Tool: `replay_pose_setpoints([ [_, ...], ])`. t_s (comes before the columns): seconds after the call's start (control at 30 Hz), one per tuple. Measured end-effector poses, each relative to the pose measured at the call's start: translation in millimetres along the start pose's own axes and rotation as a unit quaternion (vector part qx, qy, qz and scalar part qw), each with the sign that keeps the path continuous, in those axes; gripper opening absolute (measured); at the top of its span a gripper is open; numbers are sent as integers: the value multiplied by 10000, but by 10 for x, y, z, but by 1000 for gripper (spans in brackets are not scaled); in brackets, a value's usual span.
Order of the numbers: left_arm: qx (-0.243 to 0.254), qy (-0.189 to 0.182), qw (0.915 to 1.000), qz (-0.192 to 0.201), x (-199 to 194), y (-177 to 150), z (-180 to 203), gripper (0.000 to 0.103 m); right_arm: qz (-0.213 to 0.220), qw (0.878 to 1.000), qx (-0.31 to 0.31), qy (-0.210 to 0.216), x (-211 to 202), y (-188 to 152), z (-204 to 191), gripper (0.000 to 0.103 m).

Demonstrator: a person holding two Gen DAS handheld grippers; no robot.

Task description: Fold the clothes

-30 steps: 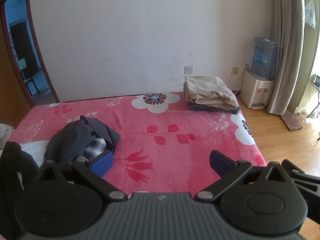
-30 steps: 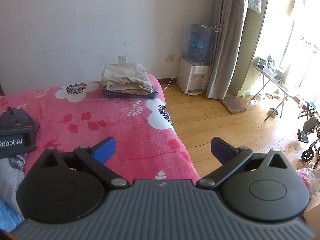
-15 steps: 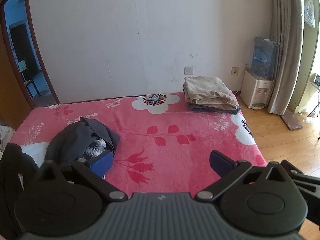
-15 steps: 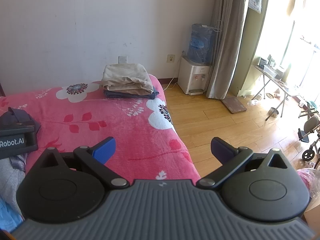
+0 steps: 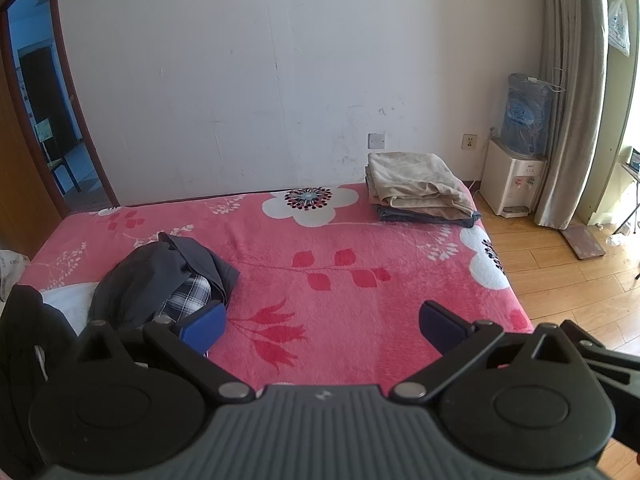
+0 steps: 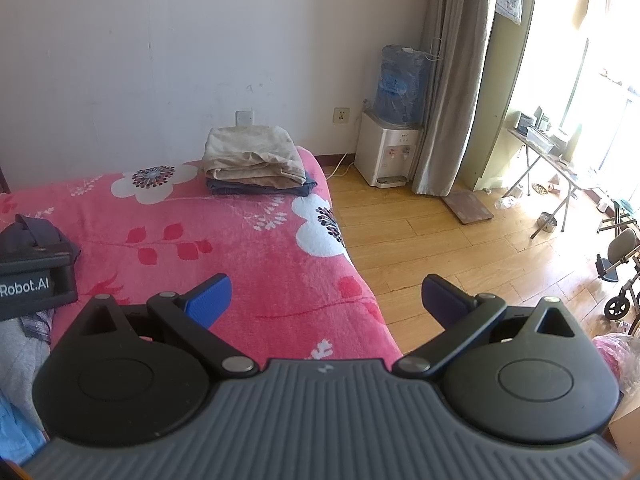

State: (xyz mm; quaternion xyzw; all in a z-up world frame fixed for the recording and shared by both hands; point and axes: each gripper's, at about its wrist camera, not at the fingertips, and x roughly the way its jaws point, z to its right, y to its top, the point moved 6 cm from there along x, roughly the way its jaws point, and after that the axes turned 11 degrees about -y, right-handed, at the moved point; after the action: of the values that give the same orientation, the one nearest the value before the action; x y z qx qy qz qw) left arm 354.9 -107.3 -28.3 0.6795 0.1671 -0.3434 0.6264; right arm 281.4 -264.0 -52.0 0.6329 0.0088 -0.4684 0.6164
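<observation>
Crumpled dark clothes [image 5: 160, 276] lie heaped on the pink floral bedspread [image 5: 320, 256] just beyond the left gripper [image 5: 320, 326], its fingers spread, empty; the right gripper [image 6: 326, 300] likewise gapes; folded beige stack [image 5: 418, 186] sits at the far corner.

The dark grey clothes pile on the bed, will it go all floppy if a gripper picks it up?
Probably floppy: the dark grey garment lies crumpled in soft folds over a plaid cloth. Pinched at one spot, it would likely droop and unfurl. The plaid piece may drag along or slip out, since it is tucked underneath.
</observation>
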Motion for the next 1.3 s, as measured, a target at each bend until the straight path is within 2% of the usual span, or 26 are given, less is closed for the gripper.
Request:
replay_pose_setpoints([
  [1.3, -40, 21, 10000, 14, 22, 20, -56, 103, 6, 10000, -14, 5, 6, 25, -14, 102],
])
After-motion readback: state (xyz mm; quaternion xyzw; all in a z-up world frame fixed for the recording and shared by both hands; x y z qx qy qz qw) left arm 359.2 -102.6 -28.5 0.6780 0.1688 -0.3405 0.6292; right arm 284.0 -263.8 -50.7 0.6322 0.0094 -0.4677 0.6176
